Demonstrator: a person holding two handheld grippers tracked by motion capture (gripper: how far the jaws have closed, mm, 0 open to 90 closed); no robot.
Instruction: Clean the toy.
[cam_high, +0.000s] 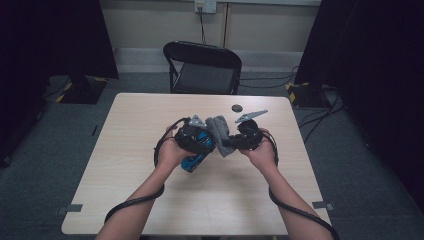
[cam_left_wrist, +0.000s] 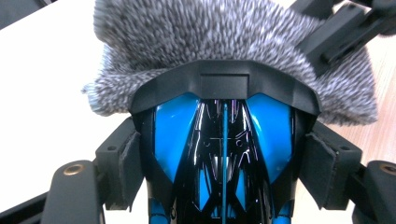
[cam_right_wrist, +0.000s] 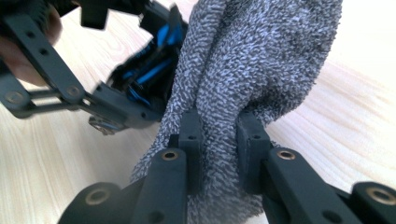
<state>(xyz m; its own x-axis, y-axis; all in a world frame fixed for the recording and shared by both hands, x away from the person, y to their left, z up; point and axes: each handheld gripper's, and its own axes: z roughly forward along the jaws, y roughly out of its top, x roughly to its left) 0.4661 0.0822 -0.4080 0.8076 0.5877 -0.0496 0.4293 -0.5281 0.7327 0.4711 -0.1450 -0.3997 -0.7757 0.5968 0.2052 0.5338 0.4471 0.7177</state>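
Gripping blue toy car (cam_left_wrist: 223, 140), left gripper (cam_high: 192, 134) fingers clamp its sides above surface (cam_high: 150, 125); right gripper (cam_right_wrist: 218, 140) fingers pinch grey cloth (cam_right_wrist: 252, 60) pressed against car's front.

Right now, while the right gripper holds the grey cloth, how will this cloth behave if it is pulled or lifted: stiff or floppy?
Probably floppy: the cloth bunches into folds between the right gripper fingers and drapes over the blue car. It looks fluffy, so likely light. The pile should grip rather than slip, though it may snag on the car.
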